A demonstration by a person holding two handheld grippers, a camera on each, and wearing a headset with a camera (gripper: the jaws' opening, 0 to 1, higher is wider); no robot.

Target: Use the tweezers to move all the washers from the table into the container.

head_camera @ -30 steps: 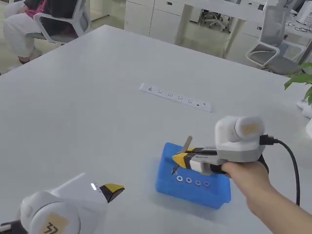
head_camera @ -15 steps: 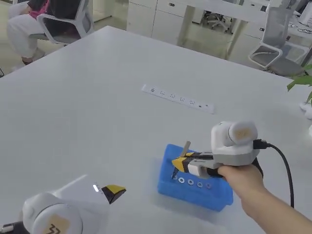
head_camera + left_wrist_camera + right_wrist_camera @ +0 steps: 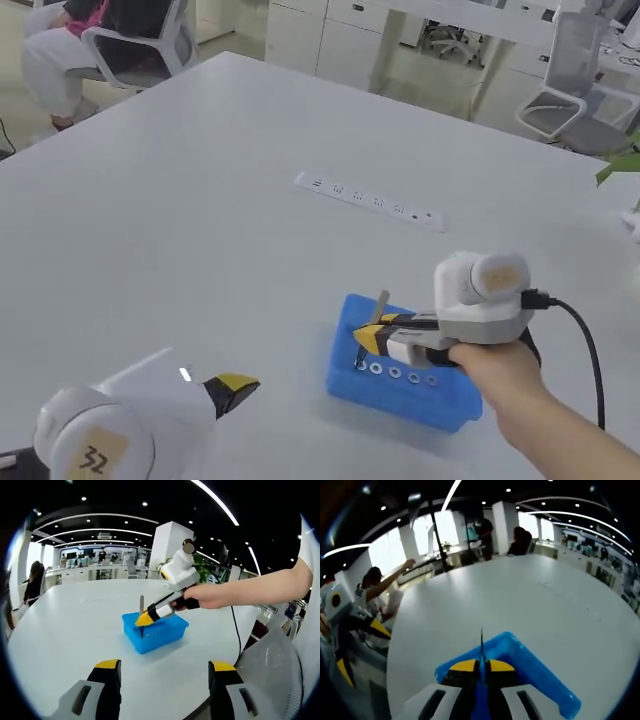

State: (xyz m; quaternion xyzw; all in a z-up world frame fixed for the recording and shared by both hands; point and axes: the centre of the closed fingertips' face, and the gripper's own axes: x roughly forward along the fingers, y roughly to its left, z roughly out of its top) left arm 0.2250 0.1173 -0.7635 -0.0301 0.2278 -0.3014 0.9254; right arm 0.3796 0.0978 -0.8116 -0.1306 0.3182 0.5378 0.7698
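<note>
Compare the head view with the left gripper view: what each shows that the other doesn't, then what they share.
Head view: four washers in a row inside the blue container, and a power strip beyond. Left gripper view: the left tongs standing wide open. Both: the right tongs shut on the tweezers, pointing down into the container.

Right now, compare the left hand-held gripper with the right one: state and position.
The yellow-tipped left gripper has its jaws wide apart and empty; the yellow-tipped right gripper is shut on the thin metal tweezers. The right gripper hangs over the blue rectangular plastic container; the left gripper sits apart from it, over the white table. Both have white bodies.
</note>
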